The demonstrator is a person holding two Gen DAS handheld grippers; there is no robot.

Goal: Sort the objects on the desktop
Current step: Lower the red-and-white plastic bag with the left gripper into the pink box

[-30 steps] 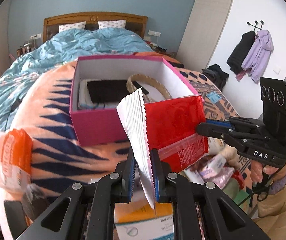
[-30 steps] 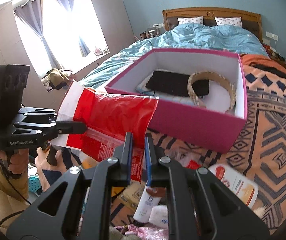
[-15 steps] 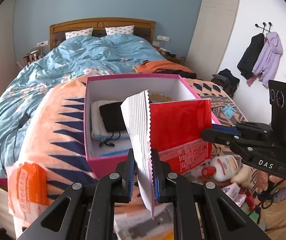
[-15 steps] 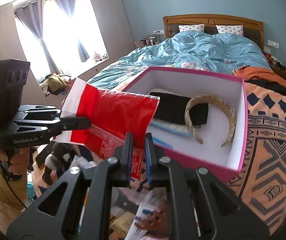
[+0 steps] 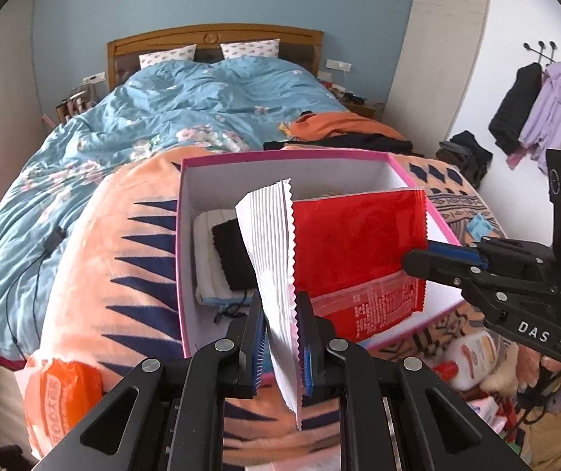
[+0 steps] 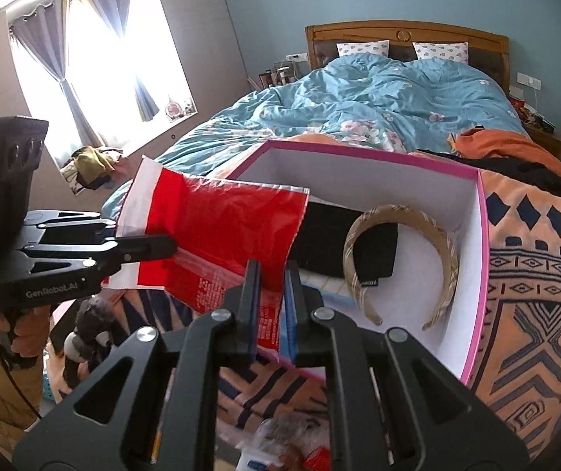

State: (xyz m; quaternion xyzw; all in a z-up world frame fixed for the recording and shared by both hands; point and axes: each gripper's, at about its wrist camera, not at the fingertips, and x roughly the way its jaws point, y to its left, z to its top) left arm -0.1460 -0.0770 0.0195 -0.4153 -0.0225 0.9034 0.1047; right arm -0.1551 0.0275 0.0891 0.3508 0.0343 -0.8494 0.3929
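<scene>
Over the pink box [image 5: 186, 274] on the bed, I carry the red packet [image 5: 359, 243] stretched between 2 grippers. It could tear or slip if my hands drift apart, or snag the box's near wall and tip it. My left gripper [image 5: 280, 337] is nearly closed, pinching the packet's white serrated edge. My right gripper [image 6: 270, 294] is equally narrow, apparently clamped on the printed lower corner. A headband [image 6: 402, 259] already lies in the box.
</scene>
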